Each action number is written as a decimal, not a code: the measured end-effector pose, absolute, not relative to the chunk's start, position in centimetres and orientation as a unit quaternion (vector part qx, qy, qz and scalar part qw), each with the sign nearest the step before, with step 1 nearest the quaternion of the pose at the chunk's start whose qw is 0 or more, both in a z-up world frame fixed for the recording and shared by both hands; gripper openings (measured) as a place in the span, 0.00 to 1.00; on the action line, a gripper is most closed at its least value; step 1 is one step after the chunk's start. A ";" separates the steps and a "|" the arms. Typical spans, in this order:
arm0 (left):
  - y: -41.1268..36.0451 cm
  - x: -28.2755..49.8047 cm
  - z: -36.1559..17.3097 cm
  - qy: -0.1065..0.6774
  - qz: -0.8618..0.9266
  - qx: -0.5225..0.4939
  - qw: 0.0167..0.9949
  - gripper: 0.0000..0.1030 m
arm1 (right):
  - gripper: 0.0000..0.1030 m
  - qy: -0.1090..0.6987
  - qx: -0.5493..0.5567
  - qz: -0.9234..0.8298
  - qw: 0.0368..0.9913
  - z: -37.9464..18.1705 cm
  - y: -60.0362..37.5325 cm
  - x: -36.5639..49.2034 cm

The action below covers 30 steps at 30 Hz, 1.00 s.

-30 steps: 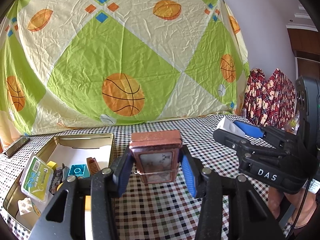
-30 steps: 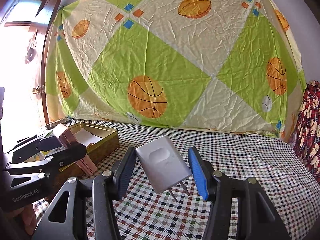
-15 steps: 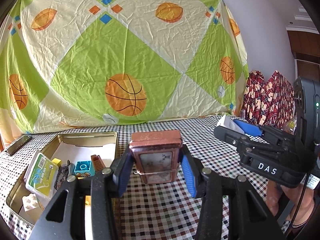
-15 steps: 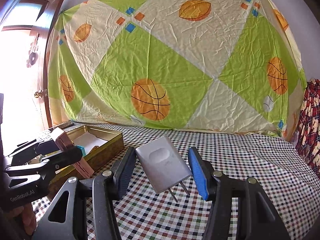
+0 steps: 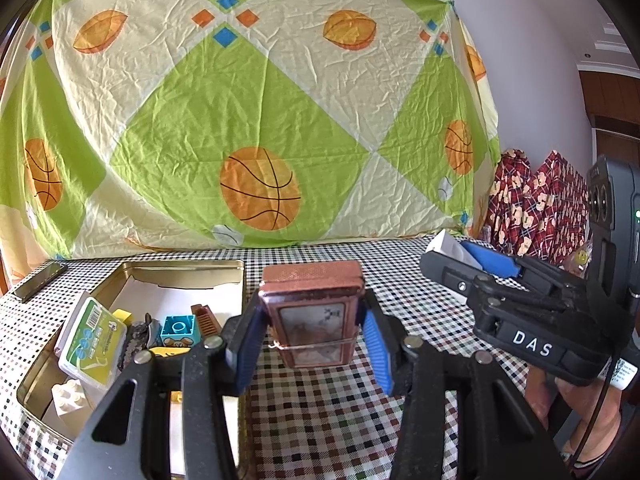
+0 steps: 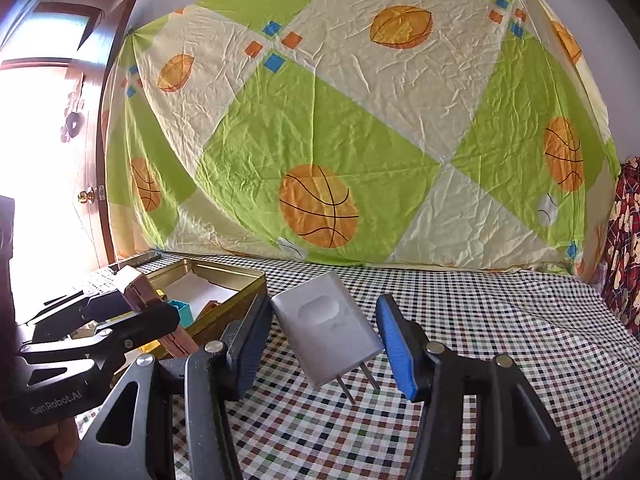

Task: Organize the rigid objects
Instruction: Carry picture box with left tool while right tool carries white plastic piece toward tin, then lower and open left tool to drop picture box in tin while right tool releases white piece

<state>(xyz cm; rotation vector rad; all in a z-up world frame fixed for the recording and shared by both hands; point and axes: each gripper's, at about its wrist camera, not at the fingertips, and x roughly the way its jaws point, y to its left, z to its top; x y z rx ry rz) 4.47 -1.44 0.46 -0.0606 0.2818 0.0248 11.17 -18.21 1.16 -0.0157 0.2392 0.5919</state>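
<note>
Each camera sits close behind its own claw, facing forward and slightly down along the fingers; both views share the gold tin (image 5: 182, 270), checked tablecloth (image 6: 480, 320) and basketball sheet (image 6: 340, 140) ahead; each sees the other claw sideways.

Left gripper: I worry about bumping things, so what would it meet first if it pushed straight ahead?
The left gripper, clamped on the copper-coloured rectangular case, points slightly down across bare checkered tablecloth. The way looks free until the basketball-print sheet; depth is unclear.
</note>
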 end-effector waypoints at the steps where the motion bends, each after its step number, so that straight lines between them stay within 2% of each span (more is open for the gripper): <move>1: -1.3 4.4 0.5 0.140 0.013 -0.031 0.990 0.45 | 0.55 0.117 -0.008 0.293 0.949 1.2 -18.1 11.0; 30: 2.4 1.9 0.9 0.129 0.032 -0.041 0.990 0.44 | 0.55 0.104 -0.012 0.349 0.931 2.1 -13.3 7.8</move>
